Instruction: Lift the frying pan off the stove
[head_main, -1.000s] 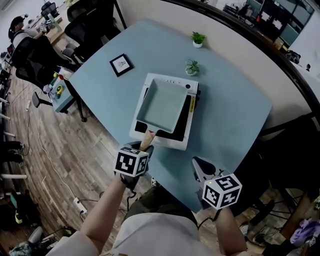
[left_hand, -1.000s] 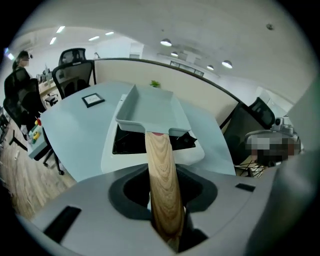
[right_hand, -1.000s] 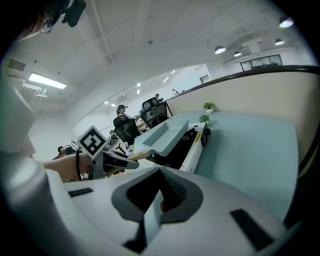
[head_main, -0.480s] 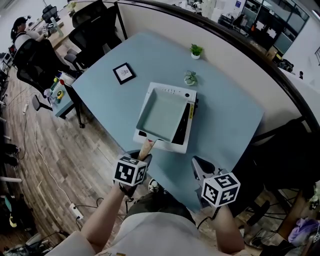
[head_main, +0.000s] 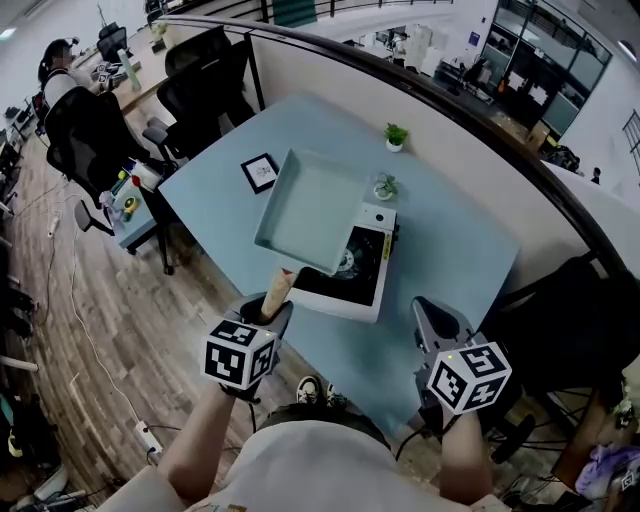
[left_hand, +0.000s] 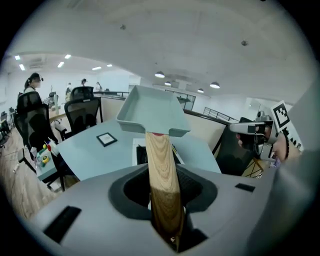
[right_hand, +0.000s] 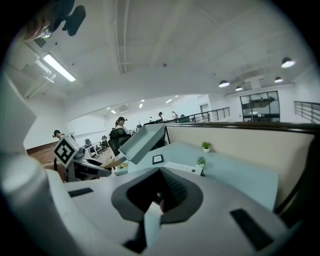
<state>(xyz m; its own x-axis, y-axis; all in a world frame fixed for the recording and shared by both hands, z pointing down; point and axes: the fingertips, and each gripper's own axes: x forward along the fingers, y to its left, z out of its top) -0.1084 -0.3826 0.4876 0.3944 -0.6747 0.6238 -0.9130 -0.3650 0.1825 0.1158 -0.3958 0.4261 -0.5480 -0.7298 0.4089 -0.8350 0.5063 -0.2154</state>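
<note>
A square pale-green frying pan with a wooden handle hangs in the air above and to the left of the white portable stove, whose black burner shows beneath it. My left gripper is shut on the handle's end; in the left gripper view the handle runs up from between the jaws to the pan. At the table's near edge, to the right, my right gripper is held with its jaws together and nothing in them. From its view the raised pan shows at the left.
A black picture frame lies left of the stove. One small potted plant stands right behind the stove, another by the partition wall. Office chairs and a low side table stand left of the table.
The pan has risen off the stove and swung up and left with my left gripper, uncovering the black burner. My right gripper stays near the table's front edge.
</note>
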